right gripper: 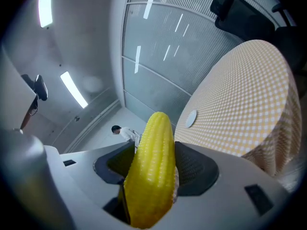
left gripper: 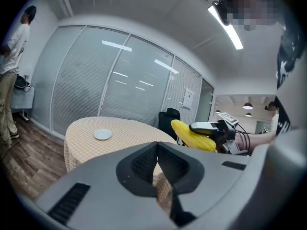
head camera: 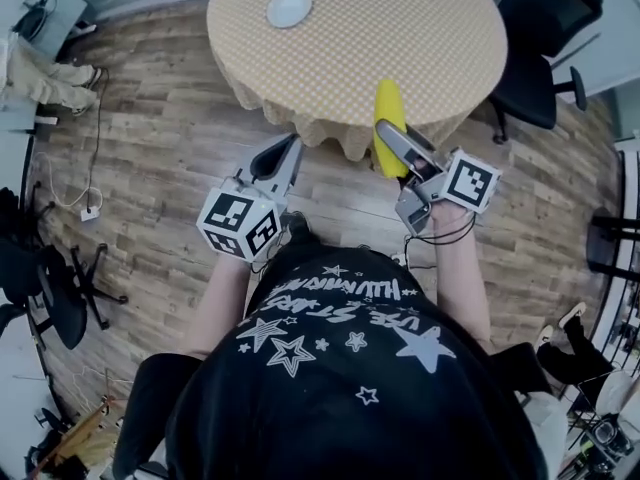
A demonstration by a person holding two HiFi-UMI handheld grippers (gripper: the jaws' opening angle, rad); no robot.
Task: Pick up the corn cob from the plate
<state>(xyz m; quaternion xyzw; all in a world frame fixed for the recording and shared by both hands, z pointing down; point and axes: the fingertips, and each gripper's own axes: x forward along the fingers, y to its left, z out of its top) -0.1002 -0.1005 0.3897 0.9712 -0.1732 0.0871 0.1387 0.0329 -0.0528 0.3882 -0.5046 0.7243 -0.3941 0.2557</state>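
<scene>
Corn cob (right gripper: 152, 171) gripped lengthwise by right gripper (head camera: 385, 130), tip projected past jaws, raised off table (head camera: 430, 28); plate (head camera: 289, 8) seen bare, well apart; left gripper (head camera: 290, 150) closed on nothing, held alongside

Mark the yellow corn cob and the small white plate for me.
yellow corn cob (right gripper: 151, 171): right gripper view, middle of the cob, between the jaws.
small white round plate (head camera: 289, 8): head view, its bare centre.
</scene>
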